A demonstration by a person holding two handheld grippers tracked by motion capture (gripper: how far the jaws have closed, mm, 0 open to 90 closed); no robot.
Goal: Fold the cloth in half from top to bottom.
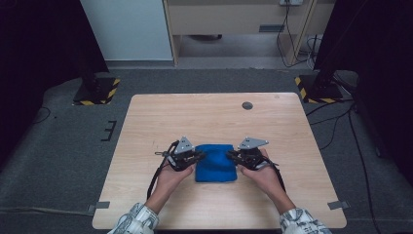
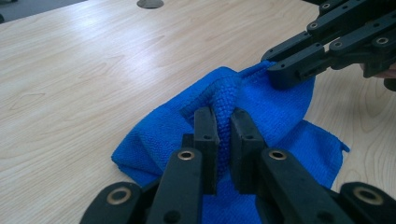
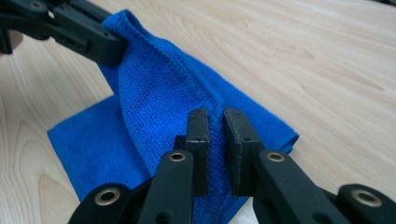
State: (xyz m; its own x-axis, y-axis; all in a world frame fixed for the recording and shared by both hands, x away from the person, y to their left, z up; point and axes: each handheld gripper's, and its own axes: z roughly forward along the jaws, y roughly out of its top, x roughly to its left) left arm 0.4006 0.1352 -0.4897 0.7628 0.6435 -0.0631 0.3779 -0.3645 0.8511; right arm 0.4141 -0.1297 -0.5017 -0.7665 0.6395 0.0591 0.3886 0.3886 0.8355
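One blue cloth (image 1: 215,163) lies on the pale wooden surface (image 1: 204,119), towards the person's side of it and about midway across, and it serves as the landmark here. There are two grippers, one in each hand, and two hands with patterned sleeves coming in from the near edge. The left gripper (image 1: 197,156) sits at the cloth's left edge and the right gripper (image 1: 230,155) at its right edge, the two facing each other across the cloth with the fabric between them. In the left gripper view the cloth (image 2: 261,116) is bunched into a raised ridge, and the left gripper (image 2: 224,123) has its jaws drawn nearly together, clamped on that ridge so that only a thin fold of blue shows between them; the right gripper (image 2: 292,72) appears beyond, at the far side of the cloth, pinching its upper edge. In the right gripper view the cloth (image 3: 159,102) is lifted into a tent-like fold above its flat lower layer, and the right gripper (image 3: 215,128) has its jaws almost closed, gripping a hemmed edge of the fabric; the left gripper (image 3: 109,49) holds the opposite corner at the top of that view. One small dark round insert (image 1: 247,105) is set into the surface beyond the cloth, well apart from it, towards the far right.
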